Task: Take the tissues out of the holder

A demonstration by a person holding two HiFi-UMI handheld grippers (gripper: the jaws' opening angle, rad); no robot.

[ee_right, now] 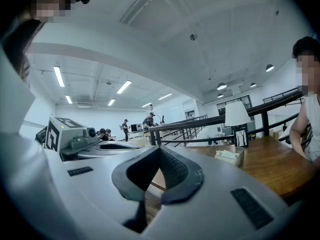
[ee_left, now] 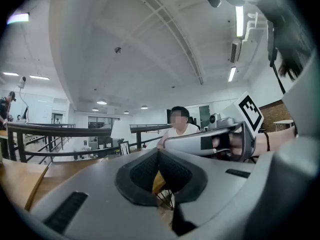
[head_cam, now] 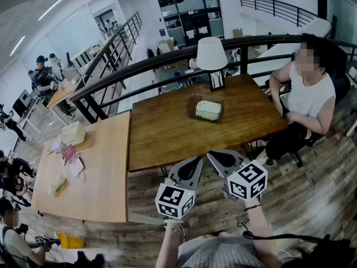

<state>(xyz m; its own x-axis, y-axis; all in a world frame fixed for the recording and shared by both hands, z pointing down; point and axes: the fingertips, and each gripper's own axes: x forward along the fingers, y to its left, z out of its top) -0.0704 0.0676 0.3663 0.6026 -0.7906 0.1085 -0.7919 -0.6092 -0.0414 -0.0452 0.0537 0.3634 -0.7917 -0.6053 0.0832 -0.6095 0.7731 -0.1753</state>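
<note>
A clear holder [head_cam: 196,115] stands in the middle of the dark wooden table [head_cam: 162,133] with a pale green tissue pack [head_cam: 208,109] in it. From the right gripper view the same holder [ee_right: 236,158] with its tissues [ee_right: 226,154] is small and far off to the right. Both grippers hang side by side off the table's near edge, well short of the holder. My left gripper [head_cam: 197,159] [ee_left: 159,152] is shut with nothing between its pads. My right gripper [head_cam: 211,156] [ee_right: 160,149] is also shut and empty, and shows in the left gripper view [ee_left: 220,140].
A white-shaded lamp [head_cam: 212,57] stands behind the holder. A person [head_cam: 309,94] sits at the table's right end. A black railing [head_cam: 167,57] runs behind the table. A lighter table [head_cam: 106,177] at left carries a tissue box [head_cam: 73,133] and small items.
</note>
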